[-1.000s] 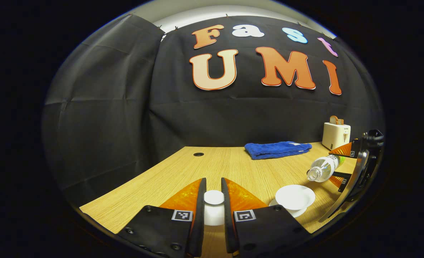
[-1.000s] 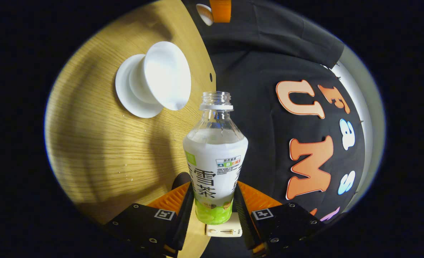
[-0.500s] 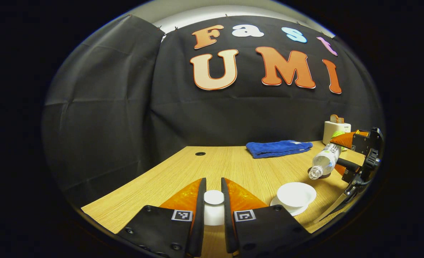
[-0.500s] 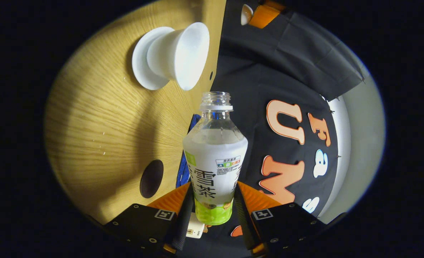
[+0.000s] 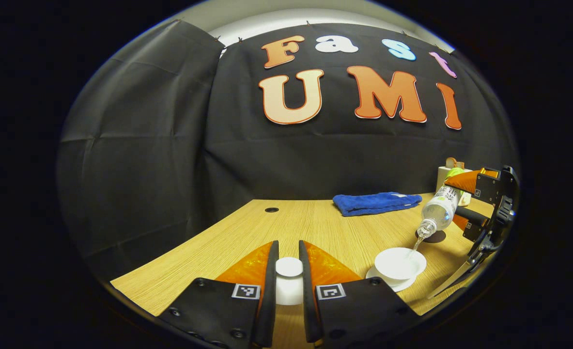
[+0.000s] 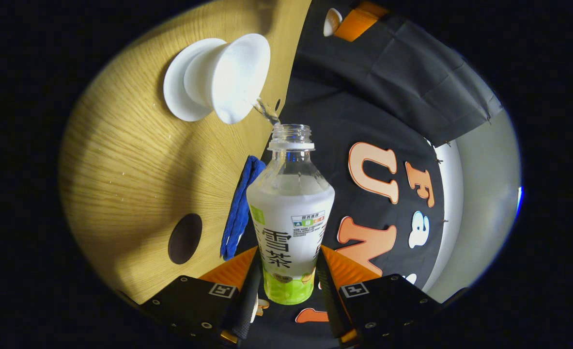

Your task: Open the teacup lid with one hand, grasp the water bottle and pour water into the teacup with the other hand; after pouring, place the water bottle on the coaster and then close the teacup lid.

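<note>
My left gripper (image 5: 288, 266) is shut on the white teacup lid (image 5: 288, 267), held above the wooden table. To its right the white teacup (image 5: 399, 263) stands uncovered on its saucer (image 5: 393, 282). My right gripper (image 6: 287, 271) is shut on the uncapped water bottle (image 6: 290, 213), tilted mouth-down over the teacup (image 6: 230, 77). A thin stream of water runs from the bottle's mouth (image 5: 424, 230) into the cup. The dark round coaster (image 6: 184, 238) lies on the table beyond the cup.
A folded blue towel (image 5: 376, 202) lies at the back of the table (image 5: 247, 237). A white toaster (image 5: 448, 174) stands at the far right, partly behind the bottle. A small dark hole (image 5: 271, 210) sits near the table's back edge.
The right gripper has tipped the bottle further and brought its mouth over the cup; water now flows into it. The left gripper with the lid has stayed still.
</note>
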Demonstrator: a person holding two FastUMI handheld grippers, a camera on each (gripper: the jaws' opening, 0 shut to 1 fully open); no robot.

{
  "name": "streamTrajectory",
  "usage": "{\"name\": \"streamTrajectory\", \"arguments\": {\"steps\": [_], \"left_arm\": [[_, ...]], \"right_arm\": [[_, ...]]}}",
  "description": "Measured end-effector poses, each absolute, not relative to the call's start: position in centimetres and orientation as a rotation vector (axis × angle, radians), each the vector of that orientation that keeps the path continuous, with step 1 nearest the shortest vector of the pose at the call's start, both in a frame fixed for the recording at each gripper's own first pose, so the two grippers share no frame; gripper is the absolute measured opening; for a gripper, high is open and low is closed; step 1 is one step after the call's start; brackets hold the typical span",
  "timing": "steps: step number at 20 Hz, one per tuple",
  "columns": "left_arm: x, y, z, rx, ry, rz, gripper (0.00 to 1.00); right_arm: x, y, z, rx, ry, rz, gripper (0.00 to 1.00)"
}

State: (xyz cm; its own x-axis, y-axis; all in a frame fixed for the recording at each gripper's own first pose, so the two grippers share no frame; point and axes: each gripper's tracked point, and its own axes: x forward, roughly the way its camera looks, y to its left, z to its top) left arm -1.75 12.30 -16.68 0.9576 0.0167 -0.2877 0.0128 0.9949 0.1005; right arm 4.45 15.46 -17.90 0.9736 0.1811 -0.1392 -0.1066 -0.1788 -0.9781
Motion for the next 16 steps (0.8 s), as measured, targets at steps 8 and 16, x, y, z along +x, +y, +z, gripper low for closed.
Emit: {"name": "streamTrajectory", "arguments": {"steps": [8, 16], "left_arm": [[-2.0, 13.1, -16.5, 0.094, 0.289, 0.009, 0.28], [-2.0, 13.9, -16.8, 0.089, 0.295, 0.012, 0.28]], "right_arm": [[4.9, 15.6, -17.3, -1.801, -0.122, 0.253, 0.64], [5.3, 16.0, -16.7, -1.876, -0.211, 0.238, 0.63]]}}
